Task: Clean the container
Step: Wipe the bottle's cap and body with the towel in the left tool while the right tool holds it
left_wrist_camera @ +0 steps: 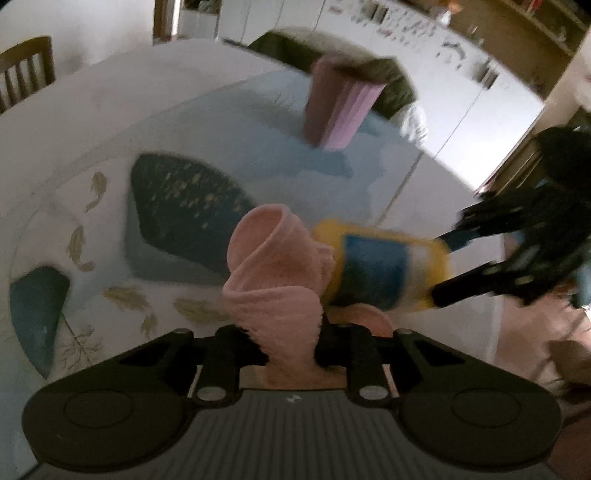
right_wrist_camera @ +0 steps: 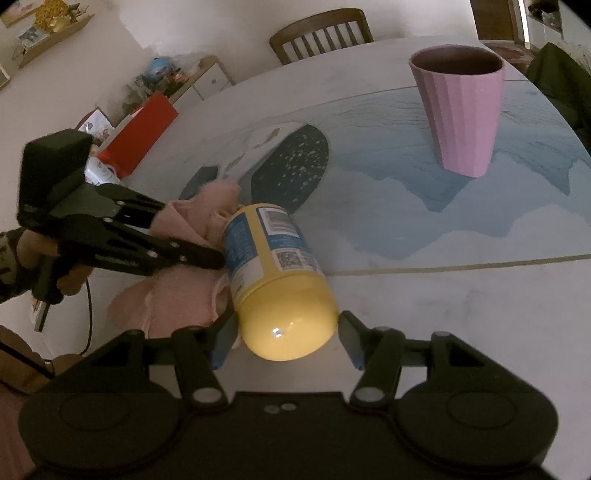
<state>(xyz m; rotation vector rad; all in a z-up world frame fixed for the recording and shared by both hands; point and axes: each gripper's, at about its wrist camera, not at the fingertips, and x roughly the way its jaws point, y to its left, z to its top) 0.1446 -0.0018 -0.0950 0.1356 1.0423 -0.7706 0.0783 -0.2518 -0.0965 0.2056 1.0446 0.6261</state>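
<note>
A yellow container (right_wrist_camera: 280,288) with a blue label lies tilted between the blue pads of my right gripper (right_wrist_camera: 286,339), which is shut on its rounded end. In the left wrist view the container (left_wrist_camera: 376,269) comes in from the right, with the right gripper (left_wrist_camera: 447,266) behind it. My left gripper (left_wrist_camera: 290,347) is shut on a pink cloth (left_wrist_camera: 273,266), and the bunched cloth presses against the container's far end. From the right wrist view, the left gripper (right_wrist_camera: 192,234) reaches in from the left with the cloth (right_wrist_camera: 184,295) wrapped around its fingers.
A ribbed pink cup (right_wrist_camera: 461,110) stands upright further back on the table (right_wrist_camera: 443,314), which has a blue and white patterned cover. A wooden chair (right_wrist_camera: 321,33) is behind the table, and a red box (right_wrist_camera: 147,129) at its left. A hand (right_wrist_camera: 37,251) holds the left gripper.
</note>
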